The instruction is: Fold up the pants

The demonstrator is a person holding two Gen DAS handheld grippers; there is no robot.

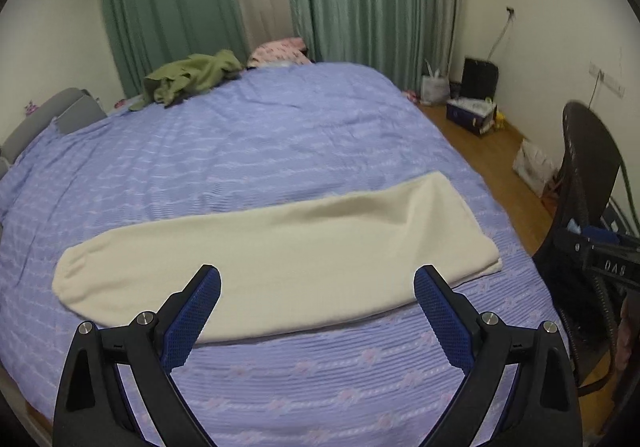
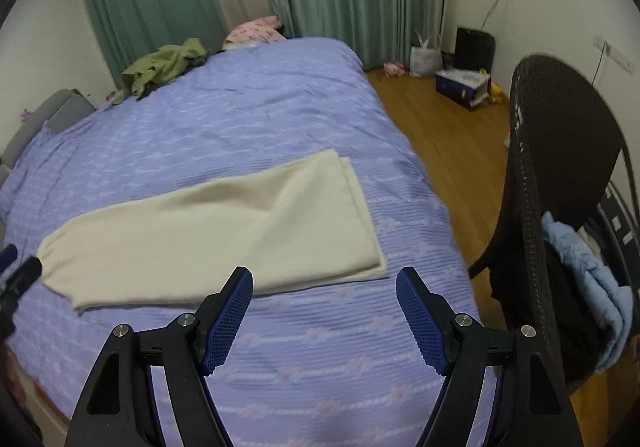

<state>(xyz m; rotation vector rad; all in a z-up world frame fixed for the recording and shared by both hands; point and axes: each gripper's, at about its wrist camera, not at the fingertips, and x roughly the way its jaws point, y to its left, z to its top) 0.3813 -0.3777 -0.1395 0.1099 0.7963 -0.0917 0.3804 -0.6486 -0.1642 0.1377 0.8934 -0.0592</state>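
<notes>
Both sets of my jaws hang wide and empty above the bed (image 1: 280, 135): left gripper (image 1: 317, 299), right gripper (image 2: 324, 297). Cream pants (image 1: 256, 267) lie lengthwise, already halved. Pinching one layer only, I'd likely drag the stack askew.

Left gripper (image 1: 317, 279) hangs wide open over the bedspread (image 1: 248, 151), cream pants (image 1: 256, 255) lying folded lengthwise just beyond its fingertips. Green garment (image 1: 192, 81) at eleven o'clock, chair (image 1: 588, 183) at three.
</notes>
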